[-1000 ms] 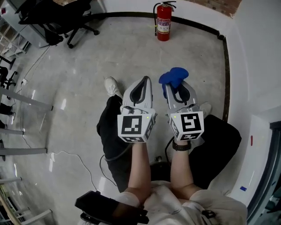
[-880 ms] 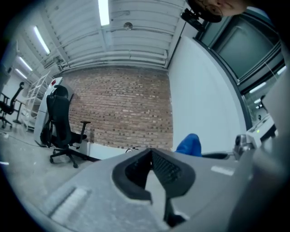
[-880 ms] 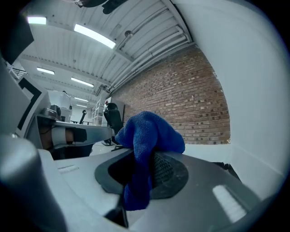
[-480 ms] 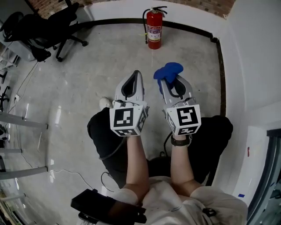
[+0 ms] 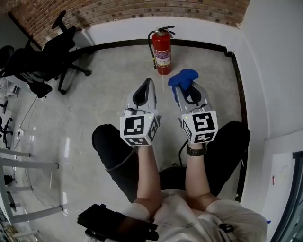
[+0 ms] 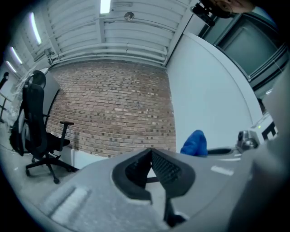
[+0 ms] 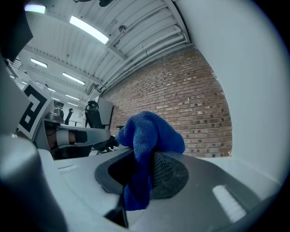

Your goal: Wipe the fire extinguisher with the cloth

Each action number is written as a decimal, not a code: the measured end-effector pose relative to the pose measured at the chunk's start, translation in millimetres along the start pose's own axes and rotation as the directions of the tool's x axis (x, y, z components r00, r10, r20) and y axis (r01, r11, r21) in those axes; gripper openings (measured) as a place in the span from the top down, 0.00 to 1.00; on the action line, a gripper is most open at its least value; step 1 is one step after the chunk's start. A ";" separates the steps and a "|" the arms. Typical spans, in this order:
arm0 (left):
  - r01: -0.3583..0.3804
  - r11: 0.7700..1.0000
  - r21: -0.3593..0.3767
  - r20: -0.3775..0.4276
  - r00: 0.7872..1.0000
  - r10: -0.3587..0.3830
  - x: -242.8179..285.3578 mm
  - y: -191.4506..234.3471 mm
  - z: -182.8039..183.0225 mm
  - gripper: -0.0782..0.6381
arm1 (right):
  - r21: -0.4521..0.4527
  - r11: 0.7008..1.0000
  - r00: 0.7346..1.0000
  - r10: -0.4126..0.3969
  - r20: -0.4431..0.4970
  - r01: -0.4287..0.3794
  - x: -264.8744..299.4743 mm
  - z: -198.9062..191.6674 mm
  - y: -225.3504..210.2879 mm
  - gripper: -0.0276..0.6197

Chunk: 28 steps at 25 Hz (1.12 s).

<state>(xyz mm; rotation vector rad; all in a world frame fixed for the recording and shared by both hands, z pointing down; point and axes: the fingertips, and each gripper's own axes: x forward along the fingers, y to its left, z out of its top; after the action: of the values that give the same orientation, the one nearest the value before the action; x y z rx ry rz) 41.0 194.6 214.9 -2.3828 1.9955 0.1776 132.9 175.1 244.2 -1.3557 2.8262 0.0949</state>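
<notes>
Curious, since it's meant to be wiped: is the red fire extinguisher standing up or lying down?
Upright: in the head view the fire extinguisher stands on its base on the floor by the wall, top end up.

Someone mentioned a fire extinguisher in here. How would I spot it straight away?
Look to the brick wall at the far end of the floor. At its white foot, just beyond the blue cloth in the right gripper, stands the fire extinguisher. It is the only red thing there, upright with a black hose.
</notes>
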 end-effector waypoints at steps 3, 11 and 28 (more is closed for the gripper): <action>0.020 1.000 0.006 0.007 1.000 -0.021 30.2 21.1 4.2 0.89 | 0.001 1.000 1.000 -0.019 0.018 0.019 34.3 7.1 -8.0 0.83; 0.077 0.995 0.061 0.040 0.996 -0.079 92.8 57.1 24.9 0.89 | -0.035 0.998 0.994 -0.057 0.091 0.060 103.4 39.3 -29.8 0.83; 0.140 0.990 0.023 -0.004 0.990 -0.140 249.6 159.9 -18.5 0.89 | -0.063 0.991 0.993 -0.119 0.010 0.119 271.7 12.9 -91.9 0.83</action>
<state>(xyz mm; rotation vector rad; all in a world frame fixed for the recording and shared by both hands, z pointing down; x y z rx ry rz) -72.0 -80.1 215.1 -2.4976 1.8116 0.1467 34.1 -93.2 218.1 -1.5303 2.7514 0.1892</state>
